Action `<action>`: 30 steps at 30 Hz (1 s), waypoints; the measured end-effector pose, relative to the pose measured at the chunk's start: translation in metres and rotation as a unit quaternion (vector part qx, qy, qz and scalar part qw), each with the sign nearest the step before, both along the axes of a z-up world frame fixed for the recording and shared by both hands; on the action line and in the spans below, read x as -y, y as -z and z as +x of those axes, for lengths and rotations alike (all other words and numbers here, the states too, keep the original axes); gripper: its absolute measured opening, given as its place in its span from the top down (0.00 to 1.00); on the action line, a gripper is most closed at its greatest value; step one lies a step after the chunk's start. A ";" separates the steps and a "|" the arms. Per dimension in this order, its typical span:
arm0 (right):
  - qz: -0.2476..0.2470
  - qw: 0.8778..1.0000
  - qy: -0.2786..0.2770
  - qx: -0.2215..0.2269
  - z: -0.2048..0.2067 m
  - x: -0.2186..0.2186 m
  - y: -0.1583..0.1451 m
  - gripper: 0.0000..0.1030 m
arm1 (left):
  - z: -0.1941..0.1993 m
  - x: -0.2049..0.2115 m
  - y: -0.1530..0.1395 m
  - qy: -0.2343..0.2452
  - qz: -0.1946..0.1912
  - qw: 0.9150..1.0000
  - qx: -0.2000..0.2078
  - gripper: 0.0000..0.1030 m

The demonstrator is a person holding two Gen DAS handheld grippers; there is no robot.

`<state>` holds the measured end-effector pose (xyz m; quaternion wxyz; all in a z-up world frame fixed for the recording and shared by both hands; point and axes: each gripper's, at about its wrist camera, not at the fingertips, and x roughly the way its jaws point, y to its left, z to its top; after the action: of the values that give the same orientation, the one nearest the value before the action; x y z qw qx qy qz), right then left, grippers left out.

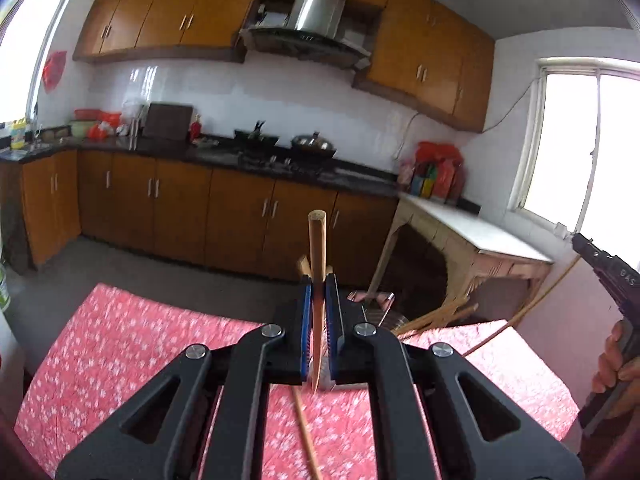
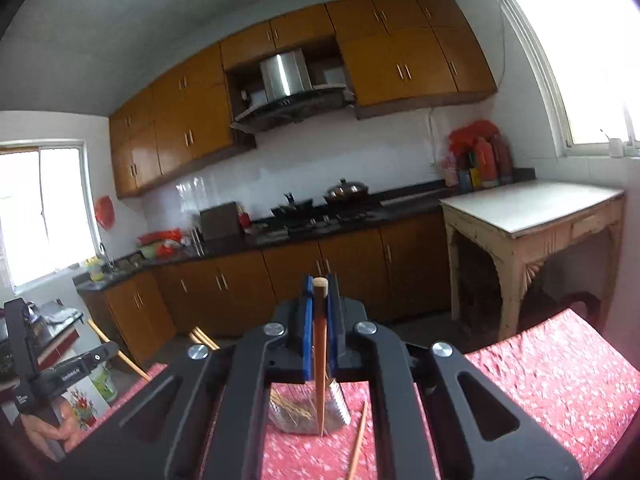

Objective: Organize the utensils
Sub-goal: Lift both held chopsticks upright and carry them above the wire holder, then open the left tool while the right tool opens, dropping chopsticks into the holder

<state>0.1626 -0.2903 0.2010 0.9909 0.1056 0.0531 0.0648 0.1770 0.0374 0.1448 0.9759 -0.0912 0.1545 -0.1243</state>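
Left wrist view
Left claw [image 1: 319,292]: its blue-padded fingers [image 1: 306,320] are pressed in on a single wooden chopstick [image 1: 317,264] — pinching it, with the stick running up between the pads and its blunt end standing past the tips.
Chopstick tip: the pointed end hangs just above the counter [image 1: 120,340], which wears a red flowered cloth.
Loose chopstick [image 1: 306,436]: lies on the cloth near the camera, under the claw's frame.
Holder [image 1: 376,308]: a clear container just right of the claw tips at the counter's far edge; more chopsticks [image 1: 436,318] poke out of it toward the right.
Right hand [image 1: 618,364]: at the right edge, wrapped round a black handle.
Background: wooden cabinets [image 1: 240,208] and a dark stove top [image 1: 280,160] far across the room.

Right wrist view
Right claw [image 2: 320,292]: closed on a second wooden chopstick [image 2: 320,344] — pads touch it on both sides, blunt end up past the tips.
Chopstick tip: points down at a clear glass dish [image 2: 308,412] on the red cloth; whether it touches the dish cannot be told.
Spare chopstick [image 2: 358,444]: lies on the cloth just right of the dish.
Left hand [image 2: 48,432]: low at the left edge, holding the other black tool.
Side table [image 2: 532,204]: pale with a white top, far right under the window.
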 end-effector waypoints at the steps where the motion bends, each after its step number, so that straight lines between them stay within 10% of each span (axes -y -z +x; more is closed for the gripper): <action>1: -0.001 1.000 0.002 0.011 0.001 -0.003 -0.006 0.93 | 0.000 0.005 -0.006 0.002 -0.002 1.000 0.008 0.94; 11: -0.010 0.999 0.009 0.041 0.042 -0.033 -0.006 0.93 | 0.033 0.052 -0.030 -0.042 -0.029 0.996 0.069 0.94; 30: 0.016 0.997 -0.001 -0.081 0.125 -0.031 0.072 0.93 | 0.097 0.067 0.035 -0.042 -0.010 0.998 -0.046 0.94</action>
<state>0.2875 -0.2598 0.1290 0.9815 0.1258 0.1322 0.0580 0.2740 -0.0297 0.1097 0.9710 -0.1133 0.1944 -0.0808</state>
